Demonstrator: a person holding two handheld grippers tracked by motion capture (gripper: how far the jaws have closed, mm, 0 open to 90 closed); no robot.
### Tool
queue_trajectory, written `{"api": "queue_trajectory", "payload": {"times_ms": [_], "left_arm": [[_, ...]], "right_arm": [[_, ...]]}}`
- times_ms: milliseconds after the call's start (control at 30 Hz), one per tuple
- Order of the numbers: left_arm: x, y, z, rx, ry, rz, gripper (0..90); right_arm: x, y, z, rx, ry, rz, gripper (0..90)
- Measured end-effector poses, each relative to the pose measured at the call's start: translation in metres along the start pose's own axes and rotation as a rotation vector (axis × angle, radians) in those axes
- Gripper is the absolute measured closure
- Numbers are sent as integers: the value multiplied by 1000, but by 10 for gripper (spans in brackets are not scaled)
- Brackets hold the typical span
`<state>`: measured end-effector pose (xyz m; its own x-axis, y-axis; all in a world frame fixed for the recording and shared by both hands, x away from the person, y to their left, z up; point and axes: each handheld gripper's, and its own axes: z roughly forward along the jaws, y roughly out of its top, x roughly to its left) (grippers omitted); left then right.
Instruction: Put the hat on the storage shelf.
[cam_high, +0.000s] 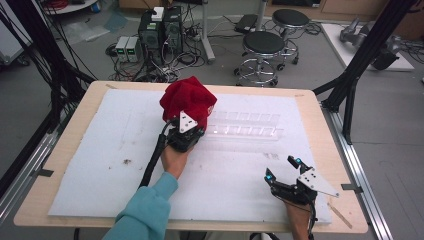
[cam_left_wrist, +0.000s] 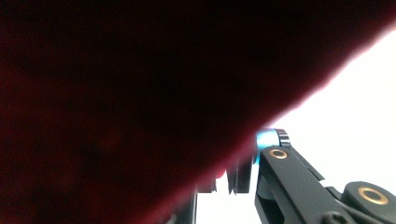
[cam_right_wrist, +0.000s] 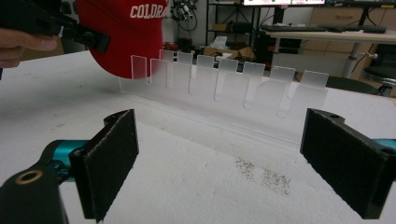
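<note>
A red cap (cam_high: 189, 102) with white lettering hangs over the left end of a clear plastic slotted rack (cam_high: 245, 131) on the white sheet. My left gripper (cam_high: 187, 127) is shut on the cap's near side, its jaws tucked under the fabric. In the left gripper view the red cap (cam_left_wrist: 116, 102) covers most of the picture, and one black finger (cam_left_wrist: 285, 177) shows at the lower right. My right gripper (cam_high: 282, 168) rests near the table's front right, open and with nothing between its pads. From the right gripper (cam_right_wrist: 229, 158), the rack (cam_right_wrist: 243, 88) stands ahead and the cap (cam_right_wrist: 126, 32) is at its left end.
A white foam sheet (cam_high: 100, 165) covers the wooden table (cam_high: 40, 200). Dark crumbs (cam_right_wrist: 266, 175) lie on the sheet in front of the rack. Beyond the far edge stand stools (cam_high: 262, 47) and computer towers (cam_high: 160, 30). Black frame posts (cam_high: 350, 85) flank the table.
</note>
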<state>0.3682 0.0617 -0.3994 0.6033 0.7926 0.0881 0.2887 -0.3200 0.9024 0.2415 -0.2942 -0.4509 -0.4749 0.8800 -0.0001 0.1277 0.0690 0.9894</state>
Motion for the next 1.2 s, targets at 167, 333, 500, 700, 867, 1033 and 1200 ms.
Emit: {"api": "queue_trajectory", "payload": {"times_ms": [167,333,500,700,867,1033,1200], "left_arm": [[-1,0,-1,3,-10,4,814],[-2,-3,-3,12,-13,5,690],[-1,-5,-5,31,-52,-14,429],[2,-9,-15,28,-101,14,139],[11,-11,-29,26,-192,29,73],[23,-26,-58,5,-305,61,67],[43,-49,-94,-60,-352,71,67]], "right_arm": [[0,0,0,-4,1,2,103],[-1,-1,-1,-13,2,11,103],[-2,-1,-3,-26,4,18,103],[-2,-2,-4,-40,8,26,103],[-5,-3,-6,-55,13,46,103],[-5,-3,-5,-58,16,35,103],[-5,-3,-5,-57,16,35,103]]}}
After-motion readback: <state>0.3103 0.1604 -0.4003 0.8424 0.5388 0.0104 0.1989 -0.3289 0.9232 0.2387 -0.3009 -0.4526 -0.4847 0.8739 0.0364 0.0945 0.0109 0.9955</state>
